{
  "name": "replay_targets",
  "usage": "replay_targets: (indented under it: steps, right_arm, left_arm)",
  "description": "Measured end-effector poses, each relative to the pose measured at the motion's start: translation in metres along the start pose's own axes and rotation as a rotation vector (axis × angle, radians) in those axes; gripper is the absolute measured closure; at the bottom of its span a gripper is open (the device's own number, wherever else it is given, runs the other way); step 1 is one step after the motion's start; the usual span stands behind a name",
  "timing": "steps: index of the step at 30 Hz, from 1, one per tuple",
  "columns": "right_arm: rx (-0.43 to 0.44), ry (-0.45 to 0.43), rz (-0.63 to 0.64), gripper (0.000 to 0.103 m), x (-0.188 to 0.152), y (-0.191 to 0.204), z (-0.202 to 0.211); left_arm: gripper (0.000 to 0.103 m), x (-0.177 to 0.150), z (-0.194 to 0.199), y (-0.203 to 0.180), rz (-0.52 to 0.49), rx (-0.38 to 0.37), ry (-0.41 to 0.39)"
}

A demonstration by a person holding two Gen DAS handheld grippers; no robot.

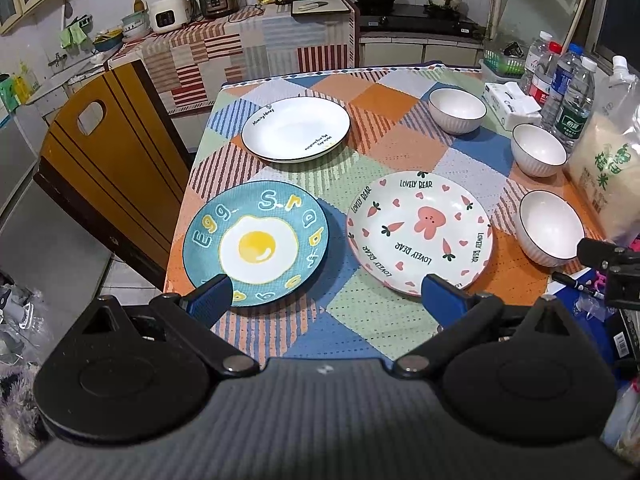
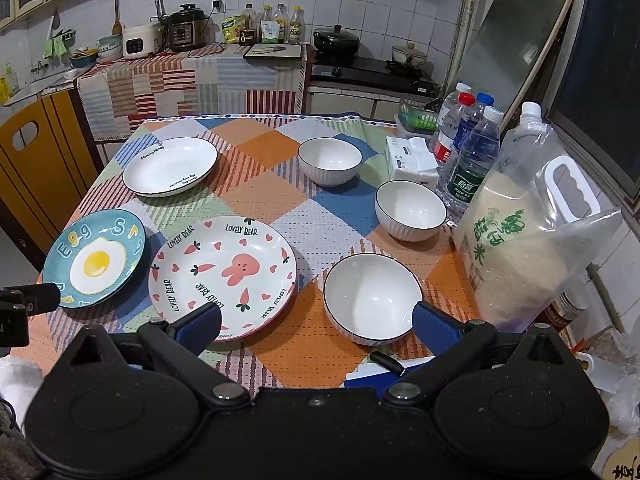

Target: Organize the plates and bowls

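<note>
Altogether three plates (image 2: 222,276), three white bowls (image 2: 372,296), left tongs (image 1: 326,298) agape, right tongs (image 2: 316,324) agape, both empty

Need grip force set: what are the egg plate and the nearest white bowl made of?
Egg plate: likely glazed ceramic, glossy highlights over the printed design. Nearest white bowl: also looks like glazed ceramic, shiny inside, ribbed outside, dark rim line. Melamine cannot be excluded.

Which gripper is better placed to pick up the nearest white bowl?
Right. The right gripper is open with the nearest white bowl just ahead; the left gripper faces the egg plate and bear plate.
</note>
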State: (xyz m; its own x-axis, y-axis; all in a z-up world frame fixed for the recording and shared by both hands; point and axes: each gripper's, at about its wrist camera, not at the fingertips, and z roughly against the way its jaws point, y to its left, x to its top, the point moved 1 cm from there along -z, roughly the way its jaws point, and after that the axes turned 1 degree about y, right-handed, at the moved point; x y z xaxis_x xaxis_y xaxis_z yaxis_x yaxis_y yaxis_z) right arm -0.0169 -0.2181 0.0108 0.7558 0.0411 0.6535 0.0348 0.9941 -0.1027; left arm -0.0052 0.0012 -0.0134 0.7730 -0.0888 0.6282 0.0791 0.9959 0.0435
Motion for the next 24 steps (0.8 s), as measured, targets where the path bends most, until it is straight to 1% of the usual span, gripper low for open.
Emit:
replay_targets:
  steps: [5,8,12,14,15,16,17,19,20,21,22,24]
  right_arm:
    - [-0.01,-0.006,0.007,0.0,0.0,0.0,0.001]
    - [-0.033,-0.042,0.042,0.0,0.0,0.002,0.003]
    - [0.017,-0.177,0.107,0.0,0.011,0.001,0.012]
    - [0.067,-0.287,0.168,0.0,0.022,-0.002,0.012]
    - [0.086,-0.327,0.19,0.0,0.027,-0.002,0.007]
    - [0.096,-0.329,0.193,0.0,0.03,-0.002,0.003]
    - [0.113,-0.323,0.2,0.0,0.033,-0.003,-0.005]
    - [0.178,-0.27,0.195,0.003,0.035,-0.006,-0.027]
    - [0.24,-0.203,0.149,0.01,0.033,-0.011,-0.046]
    - [0.277,-0.16,0.112,0.013,0.03,-0.013,-0.058]
    - [0.311,-0.115,0.074,0.015,0.026,-0.015,-0.068]
    - [0.41,-0.003,-0.026,0.015,0.011,-0.02,-0.092]
  left_arm:
    - [0.001,-0.002,-0.001,0.0,0.002,-0.004,0.002]
    - [0.001,-0.003,-0.004,0.0,0.006,-0.015,0.017]
    - [0.001,0.003,-0.012,0.003,0.009,-0.025,0.024]
    - [0.001,0.007,-0.016,0.005,0.011,-0.045,0.009]
    - [0.001,0.009,-0.019,0.006,0.013,-0.055,0.002]
    - [0.001,0.012,-0.023,0.006,0.016,-0.064,-0.005]
    - [0.001,0.014,-0.027,0.007,0.02,-0.076,-0.016]
    - [0.001,0.02,-0.037,0.007,0.023,-0.101,-0.032]
    - [0.001,0.023,-0.043,0.005,0.013,-0.118,-0.03]
    - [0.003,0.026,-0.049,0.003,0.003,-0.131,-0.013]
    - [0.003,0.028,-0.056,0.001,-0.004,-0.149,0.008]
    - [0.003,0.029,-0.068,-0.003,0.0,-0.175,0.027]
